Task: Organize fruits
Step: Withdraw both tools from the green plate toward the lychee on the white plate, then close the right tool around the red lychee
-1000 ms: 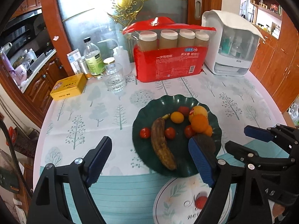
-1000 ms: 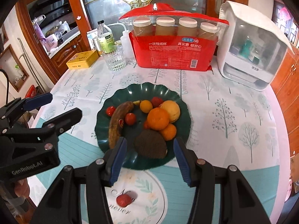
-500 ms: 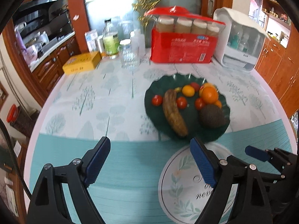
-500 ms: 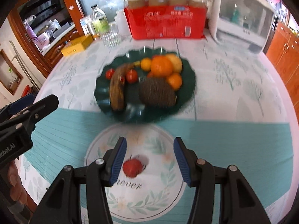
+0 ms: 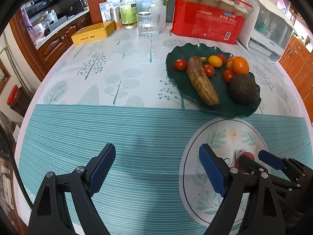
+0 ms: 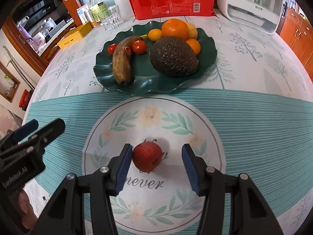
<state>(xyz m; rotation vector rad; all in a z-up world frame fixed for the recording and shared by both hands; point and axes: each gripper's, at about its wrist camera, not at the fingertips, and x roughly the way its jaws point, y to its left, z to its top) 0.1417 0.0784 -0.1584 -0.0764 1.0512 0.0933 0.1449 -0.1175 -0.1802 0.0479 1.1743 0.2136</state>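
A small red fruit [image 6: 147, 159] lies on the round floral print of the tablecloth. My right gripper [image 6: 157, 152] is low around it and open: the left pad [image 6: 123, 168] is right beside the fruit, and the right pad [image 6: 190, 170] stands well clear. In the left wrist view the right gripper [image 5: 256, 157] half hides that fruit [image 5: 248, 155]. My left gripper [image 5: 156, 148] is open and empty over the teal stripes. Behind, a dark green plate [image 6: 109, 72] holds a browned banana [image 6: 122, 64], an avocado [image 6: 173, 57], an orange [image 6: 175, 29] and some cherry tomatoes [image 6: 139, 47].
At the back of the table stand a red pack of paper cups [image 5: 207, 25], a white appliance [image 5: 268, 31], a drinking glass [image 5: 147, 24], a bottle [image 5: 128, 9] and a yellow tin [image 5: 93, 32]. The round table's edge curves away on the left [image 5: 39, 90].
Both grippers have sunk toward the table and drawn back from the plate. The red fruit, once ahead of the right fingers, now lies between them.
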